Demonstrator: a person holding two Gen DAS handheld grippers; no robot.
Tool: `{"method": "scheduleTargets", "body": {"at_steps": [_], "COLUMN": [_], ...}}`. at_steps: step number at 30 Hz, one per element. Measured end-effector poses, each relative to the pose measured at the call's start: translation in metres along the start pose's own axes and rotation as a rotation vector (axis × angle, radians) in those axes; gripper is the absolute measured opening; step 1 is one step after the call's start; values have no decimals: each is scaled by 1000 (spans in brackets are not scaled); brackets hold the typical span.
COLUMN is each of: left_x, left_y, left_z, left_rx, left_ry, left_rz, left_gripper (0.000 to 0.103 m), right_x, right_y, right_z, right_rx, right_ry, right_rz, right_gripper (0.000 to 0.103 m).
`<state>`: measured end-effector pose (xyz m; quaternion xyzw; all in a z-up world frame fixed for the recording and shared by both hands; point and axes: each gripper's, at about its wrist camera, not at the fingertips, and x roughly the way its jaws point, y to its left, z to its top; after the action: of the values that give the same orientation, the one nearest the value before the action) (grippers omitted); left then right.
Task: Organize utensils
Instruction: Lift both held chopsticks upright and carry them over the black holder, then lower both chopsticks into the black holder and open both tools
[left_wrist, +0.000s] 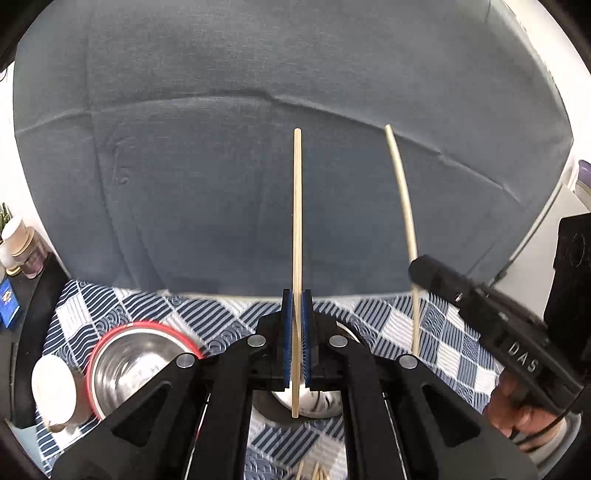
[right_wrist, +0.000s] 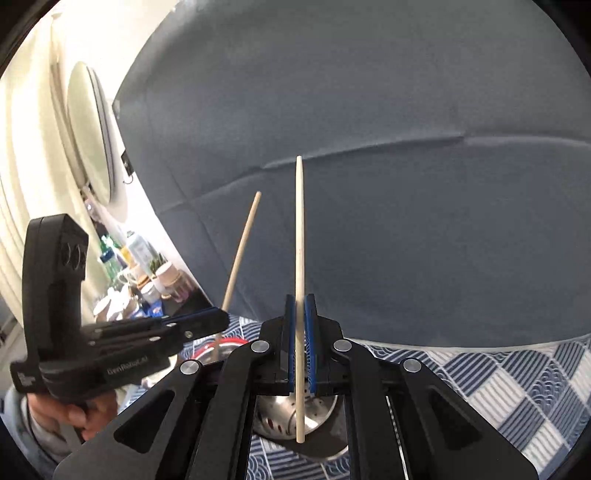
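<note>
- A blue-grey upholstered sofa (left_wrist: 258, 147) fills the far side of both views, its seams running across the fabric behind everything else.
- A blue-and-white checked cloth (left_wrist: 388, 325) covers the bench near the cameras; one cloth is visible.
- One steel bowl with a red rim (left_wrist: 129, 362) sits on the cloth to the left, and a white cup (left_wrist: 51, 387) stands just beside it, further left.
- A perforated steel holder (right_wrist: 317, 410) lies directly below the right gripper, partly hidden by the black linkage.
- A cluster of paper cups and small jars (left_wrist: 18, 240) stands on a dark shelf at the far left edge, too blurred to count.
- The left gripper (left_wrist: 296, 332) has its blue-padded fingers (left_wrist: 286, 332) clenched on one chopstick (left_wrist: 297, 221), which stands upright, its lower end hanging over a white dish.
- The right gripper (right_wrist: 300, 332) has its fingers (right_wrist: 312, 332) clamped on a second chopstick (right_wrist: 300, 240), also upright, tapering to a point at the top, its blunt lower end above the steel holder.
- Two chopsticks in all are held, one per gripper, both pale wood, thin and straight, raised off the bench and well apart from each other.
- A few more pale stick tips (left_wrist: 314, 472) poke into the near edge of the left wrist view; their number is unclear.
</note>
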<state>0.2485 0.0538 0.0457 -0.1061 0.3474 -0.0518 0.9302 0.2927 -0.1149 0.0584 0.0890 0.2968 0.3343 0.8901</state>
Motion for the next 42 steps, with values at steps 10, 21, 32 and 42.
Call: {"method": "scheduleTargets", "body": {"at_steps": [10, 21, 32, 42], "left_x": [33, 41, 41, 16], "left_y": [3, -5, -1, 16], "left_z": [-26, -55, -72, -69], "left_rx": [-47, 9, 36, 12], "left_ry": [-101, -78, -54, -87], "left_rz": [-17, -8, -1, 13], "left_gripper": [5, 5, 5, 31], "right_x": [33, 47, 39, 17], "right_y": [-16, -9, -7, -16], "right_z": [-30, -72, -87, -81], "right_rx": [64, 50, 19, 42], "right_ry": [-64, -33, -1, -26], "right_rz": [35, 3, -44, -104], "right_gripper": [5, 5, 9, 22]}}
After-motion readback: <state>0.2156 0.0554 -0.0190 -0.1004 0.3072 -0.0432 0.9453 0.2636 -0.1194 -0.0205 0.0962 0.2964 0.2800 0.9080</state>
